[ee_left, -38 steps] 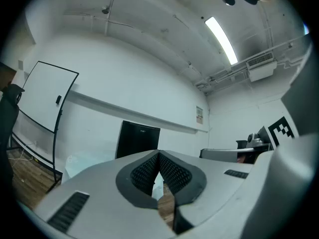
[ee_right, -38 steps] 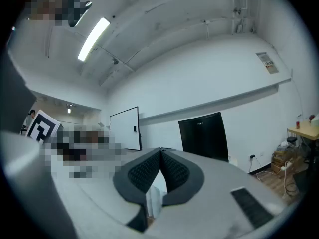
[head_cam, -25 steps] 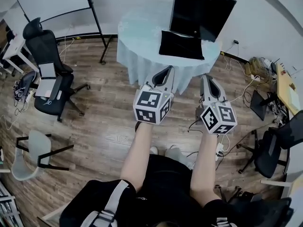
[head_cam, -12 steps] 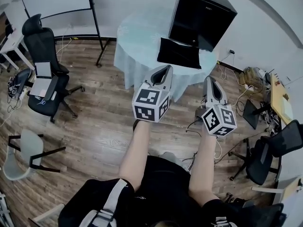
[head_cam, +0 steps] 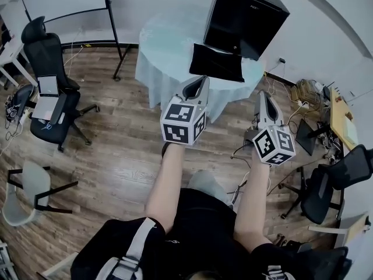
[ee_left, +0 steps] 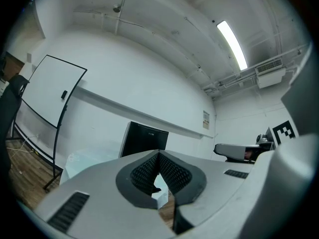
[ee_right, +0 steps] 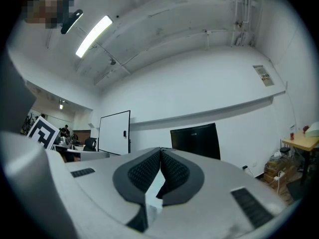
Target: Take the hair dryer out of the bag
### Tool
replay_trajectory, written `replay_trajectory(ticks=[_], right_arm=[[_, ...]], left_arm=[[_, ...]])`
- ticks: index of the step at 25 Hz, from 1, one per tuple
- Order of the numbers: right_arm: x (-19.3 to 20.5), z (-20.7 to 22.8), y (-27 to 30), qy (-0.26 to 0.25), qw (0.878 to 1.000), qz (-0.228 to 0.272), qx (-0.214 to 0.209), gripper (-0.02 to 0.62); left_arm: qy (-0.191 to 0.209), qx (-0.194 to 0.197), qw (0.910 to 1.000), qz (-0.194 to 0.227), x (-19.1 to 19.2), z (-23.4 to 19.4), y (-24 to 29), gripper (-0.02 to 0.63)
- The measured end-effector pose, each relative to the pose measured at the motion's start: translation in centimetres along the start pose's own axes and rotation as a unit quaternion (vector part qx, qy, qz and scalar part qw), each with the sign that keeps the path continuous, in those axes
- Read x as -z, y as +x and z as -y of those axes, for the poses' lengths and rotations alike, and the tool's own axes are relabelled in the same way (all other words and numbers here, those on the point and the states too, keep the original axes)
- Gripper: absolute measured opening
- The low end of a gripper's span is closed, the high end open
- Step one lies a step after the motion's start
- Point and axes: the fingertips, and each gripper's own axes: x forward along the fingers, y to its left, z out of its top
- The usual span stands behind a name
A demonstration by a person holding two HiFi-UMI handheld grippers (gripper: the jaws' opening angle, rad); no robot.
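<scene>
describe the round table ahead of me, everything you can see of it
The round table is draped in a pale blue-white cloth that hangs in folds toward the wooden floor, hiding its legs. It stands near the white wall. A tall black box-shaped case stands upright on its far side, and a flat black item lies in front of that, near the edge. The left claw and right claw, both shut, are short of it.

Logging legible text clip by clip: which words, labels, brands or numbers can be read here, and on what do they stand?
None can be quoted.
Black bag, small white brand mark: too small to read.
Wall notice: print blurred, unreadable.
Marker cubes: square patterns only, no words.
</scene>
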Motion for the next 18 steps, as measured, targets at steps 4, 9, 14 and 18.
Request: replay_trajectory(ticks=[4, 9, 14, 18], right_arm=[[1.0, 0.5, 0.5, 0.007, 1.0, -0.008, -0.003, 0.002], [2.5, 1.6, 2.7, 0.019, 1.0, -0.016, -0.011, 0.002], [4.7, 1.7, 5.6, 0.026, 0.999, -0.037, -0.031, 0.002], [7.2, 3.7, 8.0, 0.038, 0.997, -0.057, -0.03, 0.002]], left_arm=[[0.001, 0.004, 0.9999, -0.01, 0.9, 0.3, 1.0, 0.014], [0.004, -0.006, 0.9998, -0.021, 2.0, -0.8, 2.9, 0.012], [-0.004, -0.025, 0.999, -0.037, 3.5, -3.0, 5.1, 0.013], [-0.013, -0.023, 0.9977, -0.062, 5.8, -3.9, 8.1, 0.012]])
